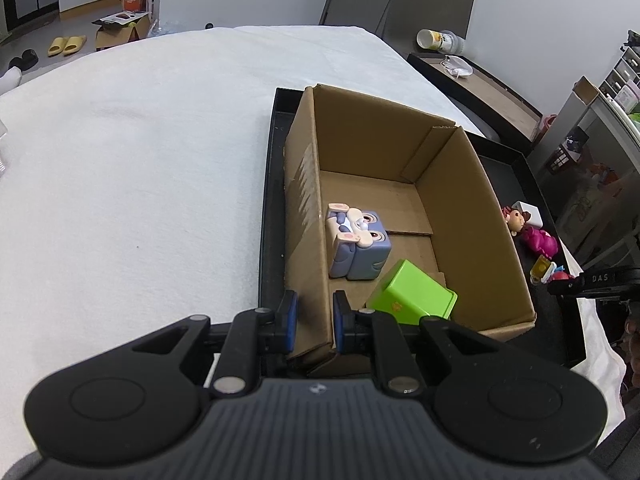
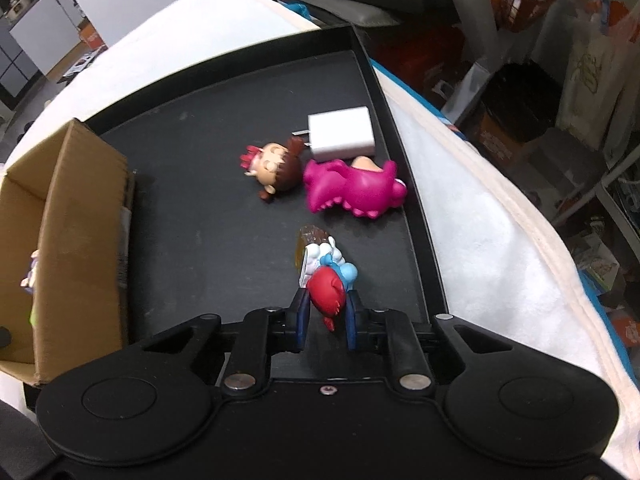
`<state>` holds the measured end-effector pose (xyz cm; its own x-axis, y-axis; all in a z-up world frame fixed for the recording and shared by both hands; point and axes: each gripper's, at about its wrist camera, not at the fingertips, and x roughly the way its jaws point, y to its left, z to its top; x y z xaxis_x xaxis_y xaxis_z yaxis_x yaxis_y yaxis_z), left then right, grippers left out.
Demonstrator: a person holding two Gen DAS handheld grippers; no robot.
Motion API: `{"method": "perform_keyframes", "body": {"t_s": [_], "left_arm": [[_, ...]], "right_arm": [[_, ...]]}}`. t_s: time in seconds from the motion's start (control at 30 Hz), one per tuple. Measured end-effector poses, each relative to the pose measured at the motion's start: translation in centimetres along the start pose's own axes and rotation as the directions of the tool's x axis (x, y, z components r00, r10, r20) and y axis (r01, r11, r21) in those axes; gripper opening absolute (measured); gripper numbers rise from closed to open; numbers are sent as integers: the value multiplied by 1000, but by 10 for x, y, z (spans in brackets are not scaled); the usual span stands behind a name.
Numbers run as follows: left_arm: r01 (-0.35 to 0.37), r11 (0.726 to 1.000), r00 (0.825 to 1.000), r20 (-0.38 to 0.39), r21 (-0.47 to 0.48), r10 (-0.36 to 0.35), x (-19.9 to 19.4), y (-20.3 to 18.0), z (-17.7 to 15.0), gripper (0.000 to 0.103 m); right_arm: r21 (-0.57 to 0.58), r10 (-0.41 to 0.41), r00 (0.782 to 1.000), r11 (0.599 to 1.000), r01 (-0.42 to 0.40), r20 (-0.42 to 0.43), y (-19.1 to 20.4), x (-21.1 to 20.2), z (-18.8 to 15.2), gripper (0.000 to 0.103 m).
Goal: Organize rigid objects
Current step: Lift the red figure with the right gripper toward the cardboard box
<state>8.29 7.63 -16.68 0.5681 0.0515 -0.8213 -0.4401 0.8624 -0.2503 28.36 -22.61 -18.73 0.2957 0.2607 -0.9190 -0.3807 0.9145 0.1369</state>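
Right gripper (image 2: 326, 312): blue pads clamped on a small red-and-blue figure (image 2: 330, 280), one pad on each flank of its red part; the figure's white and amber end sticks out past the fingertips. The tool points steeply down at the black tray (image 2: 224, 184). Whether the figure is lifted clear of the tray floor or touching it, cannot tell from this angle. Beyond the fingertips, apart from the held figure, a magenta dinosaur toy (image 2: 352, 190) lies on its side; a brown-haired doll head (image 2: 276, 172) rests against its left end, and a white charger block (image 2: 342, 134) sits just beyond both, touching or nearly touching the dinosaur. Left of the fingers, the outer wall of the cardboard box (image 2: 80, 216) stands on the same tray. Left gripper (image 1: 314, 314): pads pinched on the near left wall of the cardboard box (image 1: 308, 240), one finger outside, one inside, close to the near corner; tool also tilted downward. Just beyond the inner finger, on the box floor, a green block (image 1: 412, 296) lies tilted; further out a lavender cube-shaped figure (image 1: 358, 246) lies beside the left wall. Outside the box, far right of these fingers, the remaining toys show small. A white cloth (image 1: 140, 160) covers the surface left of the tray.
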Motion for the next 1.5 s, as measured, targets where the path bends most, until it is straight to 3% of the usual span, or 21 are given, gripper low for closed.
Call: {"method": "perform_keyframes", "body": {"t_s": [0.57,1.13,1.5], "left_arm": [[20,1000,1000,-1,-9,-20,1,4,0,15],[45,999,999,2,-10,-45,1,8,0,16],[66,998,998,4,-7,-66,2,11,0,17]], "right_arm": [[-43,49,997,998,-46,66,41,-31,19,18],[-181,143,980,977,-116,141,134,-68,51,18],[-255,179,977,956,-144,120,185,-63,54,18]]}}
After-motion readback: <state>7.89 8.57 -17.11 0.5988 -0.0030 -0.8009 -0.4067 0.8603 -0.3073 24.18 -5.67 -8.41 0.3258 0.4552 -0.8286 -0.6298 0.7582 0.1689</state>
